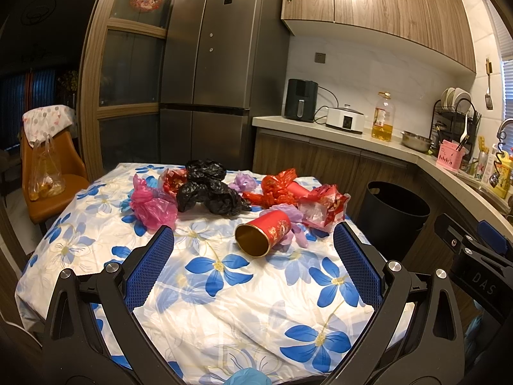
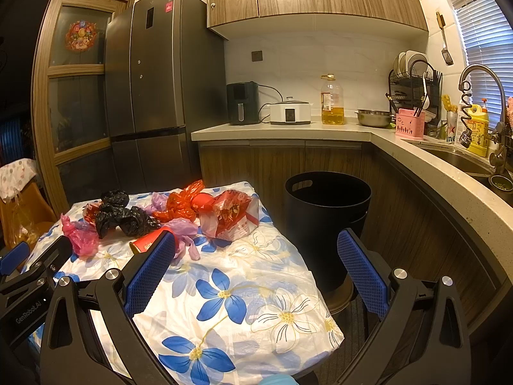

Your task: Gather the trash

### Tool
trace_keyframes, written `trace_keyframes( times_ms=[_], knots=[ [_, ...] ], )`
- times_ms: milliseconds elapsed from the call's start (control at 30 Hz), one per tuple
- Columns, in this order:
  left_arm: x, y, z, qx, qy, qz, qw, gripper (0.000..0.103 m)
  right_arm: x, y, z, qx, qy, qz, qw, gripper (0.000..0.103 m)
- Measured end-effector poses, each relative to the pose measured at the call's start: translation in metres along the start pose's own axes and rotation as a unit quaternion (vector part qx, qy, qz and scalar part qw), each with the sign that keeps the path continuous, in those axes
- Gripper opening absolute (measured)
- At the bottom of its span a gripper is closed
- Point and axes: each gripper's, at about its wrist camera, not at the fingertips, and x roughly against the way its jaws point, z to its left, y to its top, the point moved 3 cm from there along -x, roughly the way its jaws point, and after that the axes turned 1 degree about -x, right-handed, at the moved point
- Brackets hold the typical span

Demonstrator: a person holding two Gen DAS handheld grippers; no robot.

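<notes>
Crumpled trash lies on the far half of a table covered by a blue-flowered cloth [image 1: 224, 288]. There is a black bag [image 1: 208, 192], a pink bag [image 1: 150, 205], a red bag [image 1: 275, 189], a red-and-clear snack packet [image 1: 323, 205] and purple bags [image 1: 288, 215]. A red paper cup [image 1: 266, 234] lies on its side, its mouth towards me. My left gripper [image 1: 253, 227] hovers open over the cloth just short of the cup. My right gripper [image 2: 256, 233] is open and empty at the table's right edge. A black bin [image 2: 327, 205] stands on the floor right of the table.
An orange chair [image 1: 54, 192] with a hanging plastic bag stands left of the table. Behind it is a tall fridge [image 1: 218, 64]. An L-shaped counter [image 2: 400, 147] holds an air fryer, a cooker, an oil bottle, a dish rack and a sink.
</notes>
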Motion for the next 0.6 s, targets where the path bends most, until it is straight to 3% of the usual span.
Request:
trace_keyframes(
  times_ms=[600],
  knots=[
    [0.0007,0.0001,-0.0016,0.001,-0.001,0.000,1.0000,0.098,0.0004,0.0000,-0.0004,0.000,-0.003,-0.002,1.000,0.098]
  ],
)
